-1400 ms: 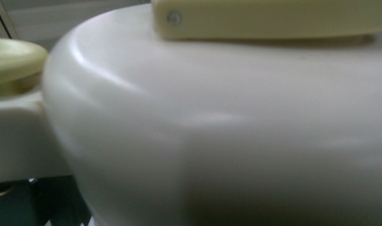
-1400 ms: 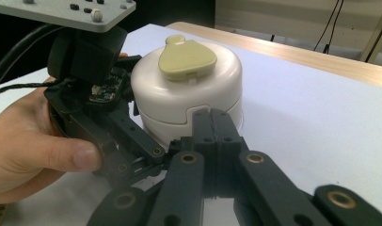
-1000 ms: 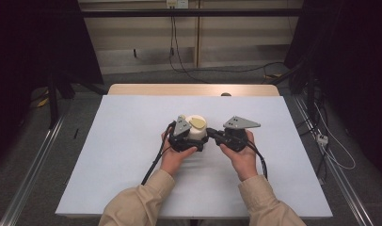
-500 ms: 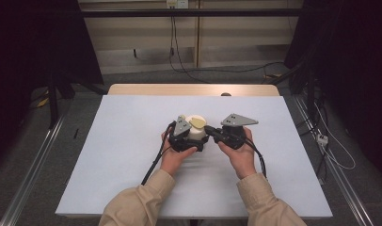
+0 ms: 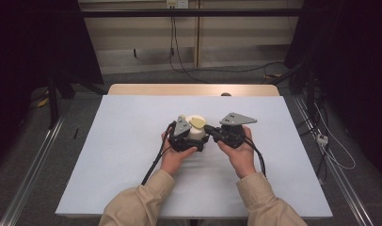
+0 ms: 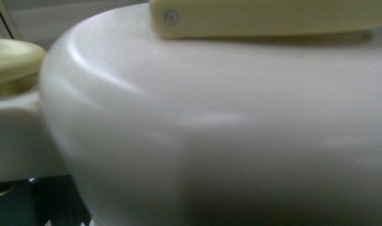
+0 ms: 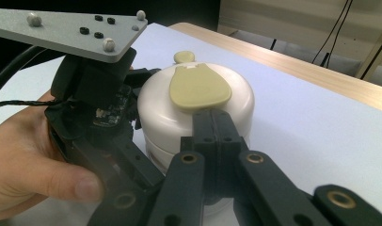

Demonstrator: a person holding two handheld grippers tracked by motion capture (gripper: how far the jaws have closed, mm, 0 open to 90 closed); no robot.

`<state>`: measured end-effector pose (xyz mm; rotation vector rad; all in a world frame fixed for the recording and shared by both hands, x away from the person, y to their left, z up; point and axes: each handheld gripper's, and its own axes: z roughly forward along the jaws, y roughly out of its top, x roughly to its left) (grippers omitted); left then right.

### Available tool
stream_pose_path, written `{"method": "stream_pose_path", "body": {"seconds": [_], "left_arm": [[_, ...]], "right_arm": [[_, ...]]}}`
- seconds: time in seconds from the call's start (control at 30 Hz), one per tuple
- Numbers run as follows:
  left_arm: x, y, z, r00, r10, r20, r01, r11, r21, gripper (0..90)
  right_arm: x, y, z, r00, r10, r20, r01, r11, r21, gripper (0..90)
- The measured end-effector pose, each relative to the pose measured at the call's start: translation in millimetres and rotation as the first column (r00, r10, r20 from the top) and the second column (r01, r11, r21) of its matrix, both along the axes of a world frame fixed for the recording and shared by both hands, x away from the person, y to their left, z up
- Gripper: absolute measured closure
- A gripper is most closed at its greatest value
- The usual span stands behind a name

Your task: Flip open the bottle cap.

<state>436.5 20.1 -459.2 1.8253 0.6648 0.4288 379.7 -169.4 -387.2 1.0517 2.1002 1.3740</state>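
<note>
Desk (image 5: 109, 155) with white cover, everything else mid-desk. White round container (image 7: 179, 117) with a yellow-beige flip tab (image 7: 198, 87) on its lid sits between the two grippers, slightly nearer the left one. Left gripper (image 5: 182, 141) hugs it from the left; its jaws appear to clamp the body, since the left gripper view is pressed right up against the white wall (image 6: 226, 141). Right gripper (image 7: 212, 125): jaws fully closed, nothing between them, tips touching the lid edge just below the tab's wide end. Tab's long axis runs straight away from the right jaws, so prying it likely falls to the right hand. No readable labels or brand.
</note>
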Motion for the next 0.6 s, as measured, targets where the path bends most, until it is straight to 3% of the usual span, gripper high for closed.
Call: {"method": "stream_pose_path", "body": {"seconds": [0.6], "left_arm": [[-0.4, -0.6, 0.1, 1.0000, 0.003, 0.001, -0.003, 1.0000, 0.002, 5.0]], "right_arm": [[1.6, 1.5, 4.6, 1.0000, -0.001, 0.007, 0.001, 1.0000, 0.002, 90.0]]}}
